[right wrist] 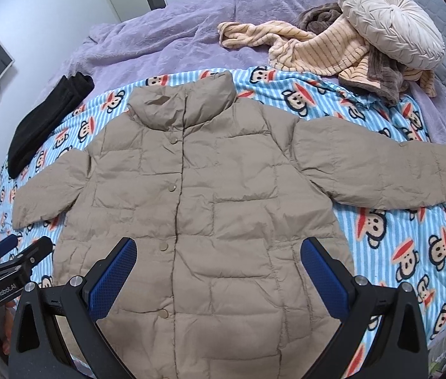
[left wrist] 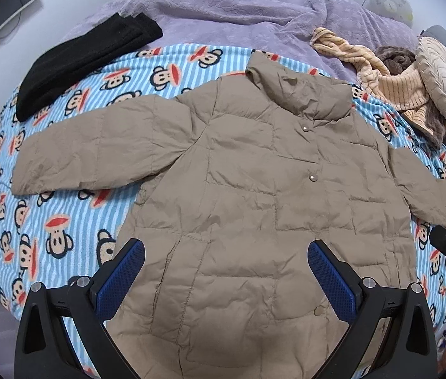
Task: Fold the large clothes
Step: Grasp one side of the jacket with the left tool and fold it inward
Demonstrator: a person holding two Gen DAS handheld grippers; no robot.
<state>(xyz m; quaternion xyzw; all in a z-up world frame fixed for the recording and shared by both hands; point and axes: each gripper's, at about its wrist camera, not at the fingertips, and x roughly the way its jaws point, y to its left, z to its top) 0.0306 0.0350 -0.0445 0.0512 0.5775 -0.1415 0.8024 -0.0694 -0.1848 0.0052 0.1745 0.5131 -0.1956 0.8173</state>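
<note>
A black folded garment lies at the left; beside it the tan jacket sprawls flat, front up, sleeves out, on the monkey-print blanket — both claws, left gripper and right gripper, hover over its hem, spread wide, gripping nothing.

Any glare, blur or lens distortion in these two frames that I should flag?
Left wrist view: strong fisheye bend with black corners; jacket sharp, lighting soft and even, no glare; a faint shadow on the hem between the left gripper fingers. Right wrist view: same curvature, the blanket stripes bow toward the edges; jacket and right gripper in focus, no blur.
</note>
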